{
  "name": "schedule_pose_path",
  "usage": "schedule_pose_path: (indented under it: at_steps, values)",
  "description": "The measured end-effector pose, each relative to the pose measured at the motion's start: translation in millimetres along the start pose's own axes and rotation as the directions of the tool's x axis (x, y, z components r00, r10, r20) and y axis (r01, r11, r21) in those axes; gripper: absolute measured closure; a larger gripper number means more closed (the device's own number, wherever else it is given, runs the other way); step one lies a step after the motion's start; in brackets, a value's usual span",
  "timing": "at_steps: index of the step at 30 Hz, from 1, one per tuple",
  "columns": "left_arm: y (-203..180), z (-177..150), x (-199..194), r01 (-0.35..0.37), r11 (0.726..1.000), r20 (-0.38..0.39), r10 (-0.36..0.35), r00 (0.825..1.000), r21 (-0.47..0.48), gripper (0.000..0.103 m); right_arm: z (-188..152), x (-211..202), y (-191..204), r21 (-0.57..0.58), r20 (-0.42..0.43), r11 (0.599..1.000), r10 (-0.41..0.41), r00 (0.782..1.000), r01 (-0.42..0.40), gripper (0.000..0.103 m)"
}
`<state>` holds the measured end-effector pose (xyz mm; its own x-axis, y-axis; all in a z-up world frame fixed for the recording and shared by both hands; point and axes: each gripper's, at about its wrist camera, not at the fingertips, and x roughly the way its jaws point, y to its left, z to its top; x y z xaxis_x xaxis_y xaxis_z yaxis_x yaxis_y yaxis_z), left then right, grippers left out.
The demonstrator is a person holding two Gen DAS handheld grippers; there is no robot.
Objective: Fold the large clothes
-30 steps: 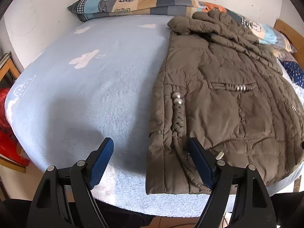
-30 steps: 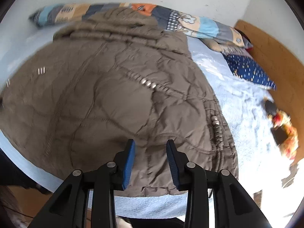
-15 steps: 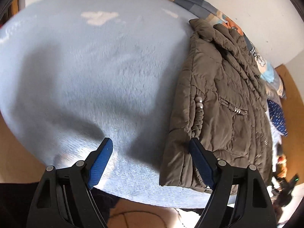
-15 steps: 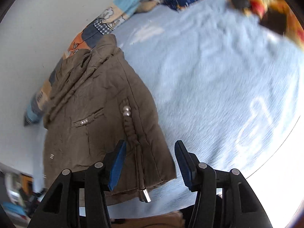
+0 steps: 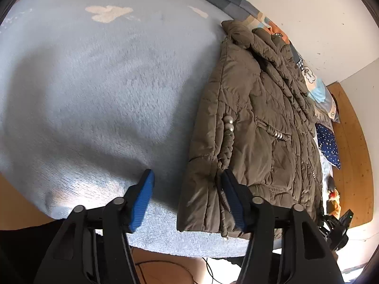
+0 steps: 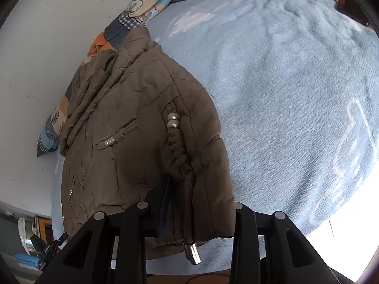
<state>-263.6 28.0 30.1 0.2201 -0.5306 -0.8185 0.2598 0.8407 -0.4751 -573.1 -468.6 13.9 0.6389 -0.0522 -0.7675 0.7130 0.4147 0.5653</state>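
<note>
While the left tool (image 5: 187,198) gapes, the right tool (image 6: 189,203) straddles the jacket (image 6: 132,142) hem, grip unclear.

Brown quilted jacket (image 5: 255,127), folded lengthwise, flat on light-blue blanket (image 5: 94,90)

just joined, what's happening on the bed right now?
A person with two handheld grippers is working on a brown padded jacket lying on a light blue blanket. The left gripper is open at the jacket's near hem corner, one finger over the fabric, one over the blanket. The right gripper has the opposite hem corner between its fingers; whether it is clamped cannot be told.
</note>
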Motion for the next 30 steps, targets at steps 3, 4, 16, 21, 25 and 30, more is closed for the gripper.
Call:
schedule_pose_path:
  at_steps: [3,4,16,21,25,30]
  values:
    - [-3,-1,7,0.003,1.0,-0.026,-0.003,1.0,0.009,0.036,1,2,0,0.001,0.0,1.0,0.002,1.0,-0.002,0.064]
    - [-5,-2,9,0.008,1.0,-0.033,-0.007,0.999,0.018,0.036,2,2,1,0.0,0.0,1.0,0.002,1.0,-0.002,0.064]
    - [-31,-14,23,-0.037,0.985,-0.024,0.041,0.999,0.169,0.042,0,13,-4,0.02,-0.022,1.0,0.008,1.0,-0.008,0.055]
    - [-37,-18,25,-0.079,0.976,-0.001,0.081,0.997,0.203,0.04,0,17,-5,0.02,-0.028,1.0,0.012,1.0,-0.011,0.053]
    - [-43,-23,27,-0.129,0.962,0.032,0.125,0.992,0.242,0.039,-1,18,1,-0.016,-0.015,1.0,-0.02,1.0,0.02,0.053]
    - [-50,-29,27,-0.194,0.935,0.088,0.176,0.98,0.296,0.038,-3,19,6,-0.044,0.008,0.998,-0.041,0.999,0.042,0.053]
